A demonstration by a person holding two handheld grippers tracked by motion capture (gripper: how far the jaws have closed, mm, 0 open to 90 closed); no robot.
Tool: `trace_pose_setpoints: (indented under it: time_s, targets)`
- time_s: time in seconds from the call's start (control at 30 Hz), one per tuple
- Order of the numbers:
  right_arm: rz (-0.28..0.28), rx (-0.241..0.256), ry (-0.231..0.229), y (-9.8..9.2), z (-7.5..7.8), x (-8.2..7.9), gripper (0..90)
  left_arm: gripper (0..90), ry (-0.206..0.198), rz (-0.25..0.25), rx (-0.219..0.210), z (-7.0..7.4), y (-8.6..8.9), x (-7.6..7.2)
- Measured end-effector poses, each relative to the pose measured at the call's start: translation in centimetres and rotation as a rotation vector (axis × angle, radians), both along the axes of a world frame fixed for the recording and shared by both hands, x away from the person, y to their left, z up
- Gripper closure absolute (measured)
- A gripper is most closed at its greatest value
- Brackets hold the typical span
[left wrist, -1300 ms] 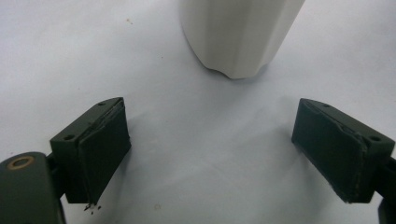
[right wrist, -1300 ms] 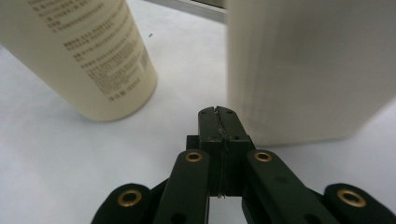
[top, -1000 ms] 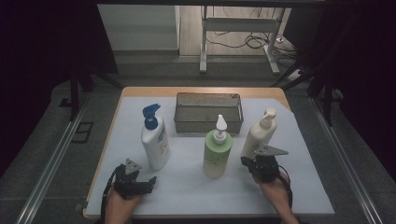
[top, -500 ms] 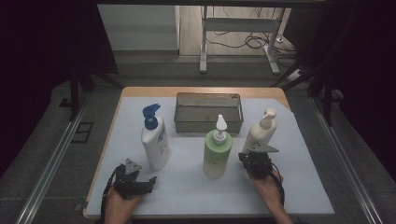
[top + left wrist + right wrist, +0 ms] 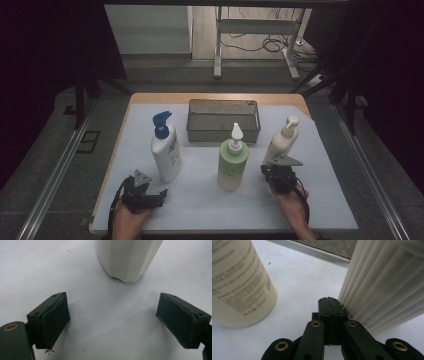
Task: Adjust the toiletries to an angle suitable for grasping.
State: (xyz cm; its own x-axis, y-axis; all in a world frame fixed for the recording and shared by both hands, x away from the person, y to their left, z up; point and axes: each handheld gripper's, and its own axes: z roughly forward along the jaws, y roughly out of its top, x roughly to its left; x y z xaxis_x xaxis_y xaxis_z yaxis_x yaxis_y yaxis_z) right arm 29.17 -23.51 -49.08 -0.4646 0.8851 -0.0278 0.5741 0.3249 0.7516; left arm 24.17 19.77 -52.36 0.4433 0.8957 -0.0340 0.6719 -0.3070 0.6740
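Right gripper (image 5: 278, 172), jaws pressed together with nothing between, rests against the ribbed base of the cream pump bottle (image 5: 281, 142), which stands near the table's (image 5: 320, 200) right edge. Left gripper (image 5: 150, 194), jaws spread wide and holding nothing, sits at the front-left corner facing the smooth white bottle (image 5: 167, 152) with a blue pump. A pale green bottle (image 5: 232, 164) stands mid-table. The rectangular metal mesh basket (image 5: 223, 131) near the back edge appears empty.
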Motion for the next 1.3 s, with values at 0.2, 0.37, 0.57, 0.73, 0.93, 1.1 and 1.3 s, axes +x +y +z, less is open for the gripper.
trace_pose_setpoints:
  time_s: [0.2,0.37,0.57,0.73,0.93,1.1,1.3]
  targets:
    - [-0.012,-0.001,0.01,-1.1,0.1,-0.1,89.8,10.7,0.0,0.0,0.0,0.0,0.0,0.0]
    - [-0.017,0.0,0.011,-1.9,0.1,-0.2,89.7,10.7,0.0,0.0,0.0,0.0,0.0,0.0]
    - [-0.028,-0.003,0.014,-2.9,0.1,-0.4,89.7,10.7,0.0,0.0,0.0,0.0,0.0,0.0]
    - [-0.049,-0.002,0.019,-4.1,0.1,-0.4,89.7,10.7,0.0,0.0,0.0,0.0,0.0,0.0]
    - [-0.076,-0.005,0.02,-5.4,0.0,-0.4,89.6,10.7,0.0,0.0,0.0,0.0,0.0,0.0]
    - [-0.097,-0.004,0.021,-6.2,0.0,-0.2,89.6,10.7,0.0,0.0,0.0,0.0,0.0,0.0]
    - [-0.112,-0.006,0.02,-6.9,0.0,0.1,88.6,10.7,0.001,0.0,0.0,0.0,0.0,0.0]
